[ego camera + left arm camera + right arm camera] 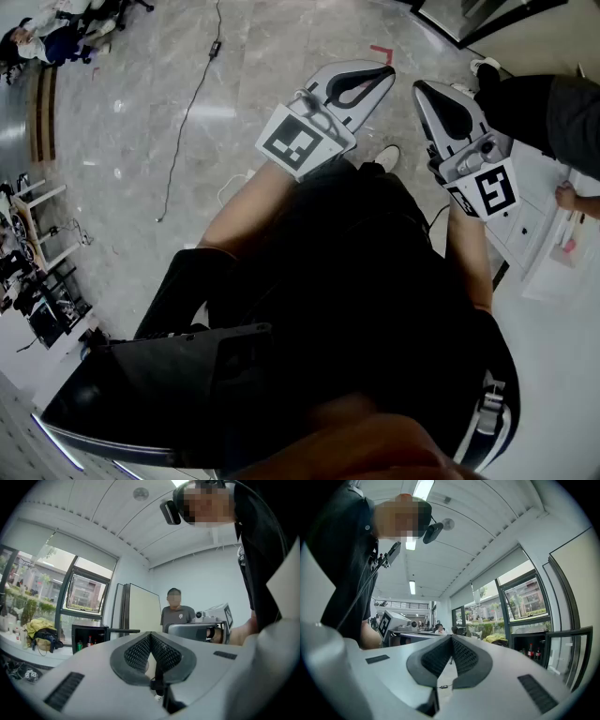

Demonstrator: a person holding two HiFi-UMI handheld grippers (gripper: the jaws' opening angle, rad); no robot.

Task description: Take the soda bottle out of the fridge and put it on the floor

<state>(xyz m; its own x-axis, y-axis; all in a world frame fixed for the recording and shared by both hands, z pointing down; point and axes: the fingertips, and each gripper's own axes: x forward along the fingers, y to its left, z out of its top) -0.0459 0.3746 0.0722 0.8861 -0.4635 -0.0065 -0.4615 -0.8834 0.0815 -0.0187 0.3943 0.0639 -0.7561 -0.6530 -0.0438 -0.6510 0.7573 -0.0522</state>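
Observation:
A small black fridge (89, 639) stands open far off at the left of the left gripper view. Inside it are a dark bottle (89, 641) and a green can (79, 646). The same fridge (543, 648) shows at the right of the right gripper view with its door (572, 653) swung out and two red-topped bottles (530, 650) inside. Which bottle is the soda I cannot tell. My left gripper (388, 69) (151, 633) and right gripper (419, 86) (451, 637) are held level in front of my body. Both are shut and hold nothing.
A person in a grey shirt (177, 613) stands ahead beside a white panel (140, 611). Another person (539, 108) is at a white cabinet (534, 216) on my right. A black cable (187, 112) and a red tape mark (380, 52) lie on the marble floor (262, 56).

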